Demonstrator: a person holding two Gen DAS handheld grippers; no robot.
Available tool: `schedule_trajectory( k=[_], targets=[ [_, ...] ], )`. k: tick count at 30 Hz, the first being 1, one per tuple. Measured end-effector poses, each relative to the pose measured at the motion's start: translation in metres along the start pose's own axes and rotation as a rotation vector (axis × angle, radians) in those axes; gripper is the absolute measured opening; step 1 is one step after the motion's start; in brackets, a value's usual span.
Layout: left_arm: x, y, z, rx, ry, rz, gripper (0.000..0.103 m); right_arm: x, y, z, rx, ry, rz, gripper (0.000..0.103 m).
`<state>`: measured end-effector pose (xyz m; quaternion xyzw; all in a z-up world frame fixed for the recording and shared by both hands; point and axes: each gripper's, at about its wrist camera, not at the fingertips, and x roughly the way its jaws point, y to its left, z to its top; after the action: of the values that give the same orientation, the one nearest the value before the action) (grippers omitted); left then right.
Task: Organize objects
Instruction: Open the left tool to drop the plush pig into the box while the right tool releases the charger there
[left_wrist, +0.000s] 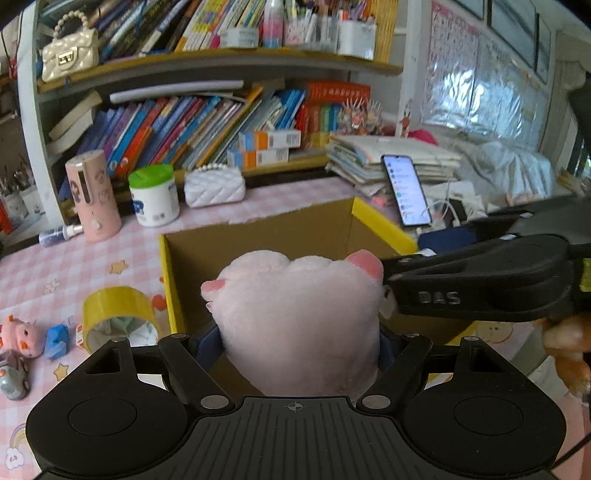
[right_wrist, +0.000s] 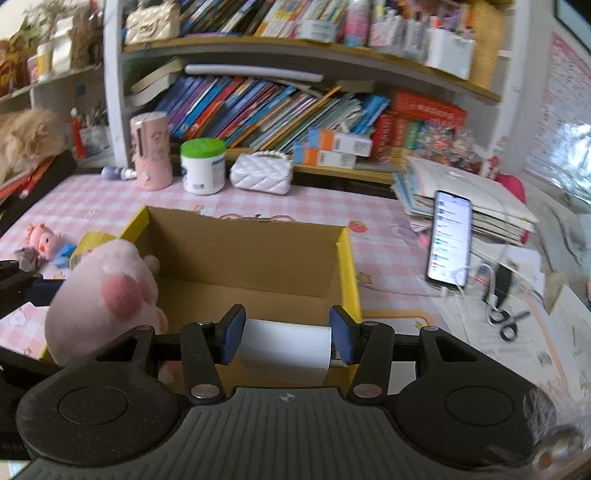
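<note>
Both jaws gripping | left: pink plush (left_wrist: 303, 317), upright | right: white box (right_wrist: 286, 349), crosswise

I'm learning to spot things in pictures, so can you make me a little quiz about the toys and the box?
1. True or false: the left hand-held gripper holds a pink plush toy.
2. What colour are the rims of the cardboard box?
3. What is between the right hand-held gripper pads? A) white object B) scissors C) tape roll

Key: 1 true; 2 yellow; 3 A.
</note>
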<state>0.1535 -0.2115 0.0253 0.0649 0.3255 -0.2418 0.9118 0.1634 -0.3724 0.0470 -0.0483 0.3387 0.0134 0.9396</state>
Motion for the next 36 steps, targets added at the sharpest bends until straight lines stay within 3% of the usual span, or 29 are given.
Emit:
schedule_trajectory(
  k=[17, 36],
  targets=[
    [0.030, -0.004, -0.006, 0.008, 0.109, 0.081, 0.083, 0.085, 0.010, 0.005, -0.246, 0.190, 0.113, 0.047],
    [0.018, -0.004, -0.007, -0.011, 0.056, 0.076, 0.090, 0.121, 0.009, 0.008, -0.286, 0.322, 0.167, 0.047]
  ],
)
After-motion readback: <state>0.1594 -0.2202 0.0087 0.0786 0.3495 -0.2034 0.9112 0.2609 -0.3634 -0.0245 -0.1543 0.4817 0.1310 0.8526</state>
